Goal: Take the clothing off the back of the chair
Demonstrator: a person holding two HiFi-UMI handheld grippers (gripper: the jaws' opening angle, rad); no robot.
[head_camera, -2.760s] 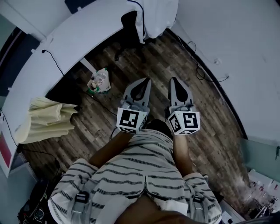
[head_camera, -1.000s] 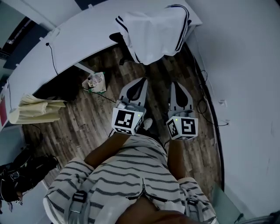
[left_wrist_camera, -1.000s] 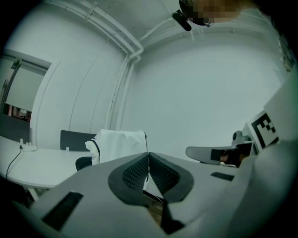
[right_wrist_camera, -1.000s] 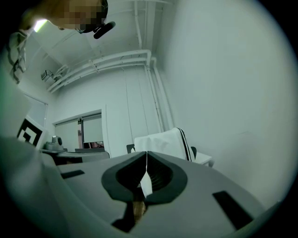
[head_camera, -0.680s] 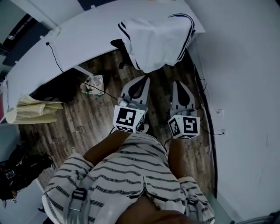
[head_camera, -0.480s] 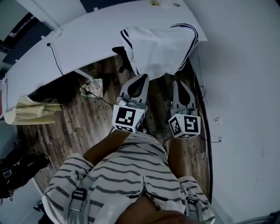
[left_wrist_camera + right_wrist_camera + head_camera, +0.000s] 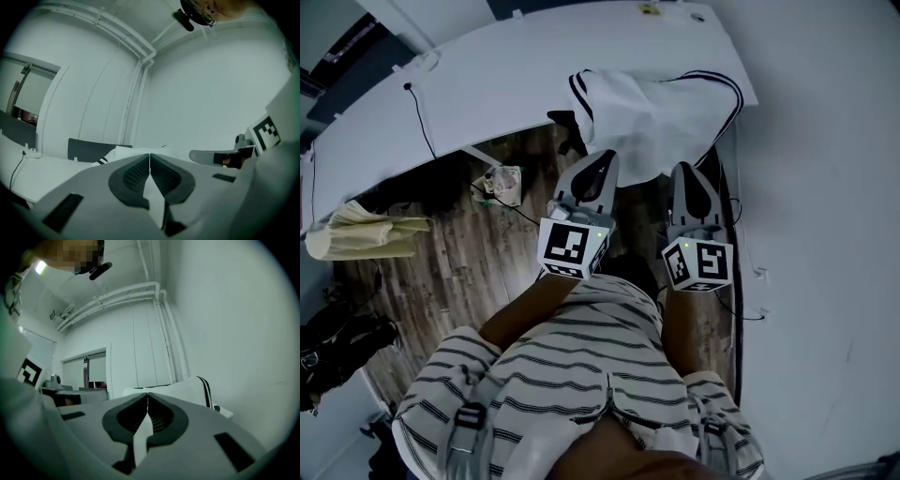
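Note:
A white garment with dark stripe trim [image 7: 656, 112] hangs over the back of a chair pushed up to the white desk [image 7: 487, 84]; the chair itself is almost wholly hidden under it. In the head view my left gripper [image 7: 602, 157] and right gripper [image 7: 686, 169] point side by side at the garment's lower edge, both shut with nothing between the jaws. The garment [image 7: 123, 152] shows just beyond the tips of the left gripper [image 7: 149, 155] in its own view. In the right gripper view the garment [image 7: 187, 390] rises behind the right gripper [image 7: 147, 394].
A wall [image 7: 825, 141] runs close along the right, with cables [image 7: 741, 253] at its foot. A yellow cloth [image 7: 361, 236] lies on the desk's left end. A small cluttered item [image 7: 502, 183] sits on the wooden floor under the desk, and dark bags [image 7: 337, 342] lie at the left.
Both grippers have moved forward towards the chair, staying shut. The garment has come from well ahead of the tips to right at them, and the wall is closer on the right.

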